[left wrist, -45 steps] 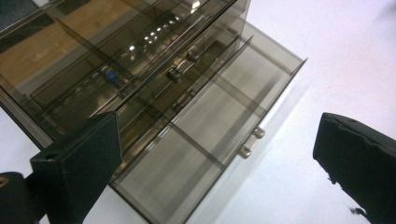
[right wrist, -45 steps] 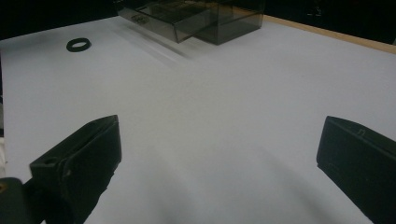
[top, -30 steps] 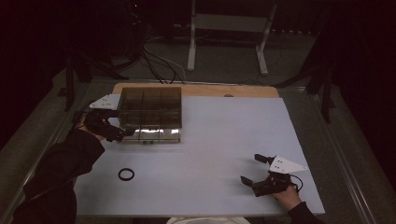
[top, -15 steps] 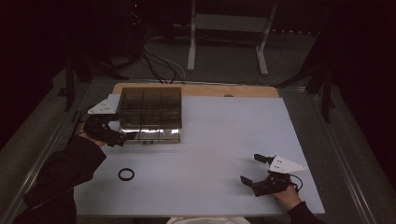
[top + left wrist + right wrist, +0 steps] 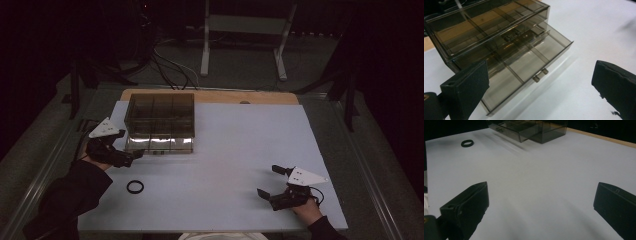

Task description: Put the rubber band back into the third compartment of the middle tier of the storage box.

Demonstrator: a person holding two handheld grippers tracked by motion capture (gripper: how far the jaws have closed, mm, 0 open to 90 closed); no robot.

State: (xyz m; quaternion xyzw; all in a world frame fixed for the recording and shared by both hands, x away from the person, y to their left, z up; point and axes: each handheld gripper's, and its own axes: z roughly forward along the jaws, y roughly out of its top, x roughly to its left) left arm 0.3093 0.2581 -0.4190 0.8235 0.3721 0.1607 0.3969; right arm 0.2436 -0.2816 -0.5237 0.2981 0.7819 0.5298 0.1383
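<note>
A smoky see-through drawer box [image 5: 159, 120] stands at the table's back left. Its lower drawer [image 5: 529, 65] is pulled partly out, and its small handle [image 5: 540, 75] points at me in the left gripper view. My left gripper [image 5: 133, 156] sits just off the box's front left corner, open [image 5: 541, 82], with nothing between its jaws. A black ring [image 5: 134, 187] lies flat on the white sheet in front of it. My right gripper [image 5: 268, 181] hovers open near the front right, empty [image 5: 541, 195], far from the ring [image 5: 467, 143] and the box [image 5: 529, 127].
The white sheet [image 5: 235, 150] covers a wooden tabletop [image 5: 215, 96] that shows along the back edge. Cables and a metal stand [image 5: 240, 30] lie on the floor behind. A grey rail [image 5: 45, 165] runs along the table's left side.
My left gripper has drawn back a little toward the near edge, away from the box's left side. The right gripper, ring and drawer box have stayed put.
</note>
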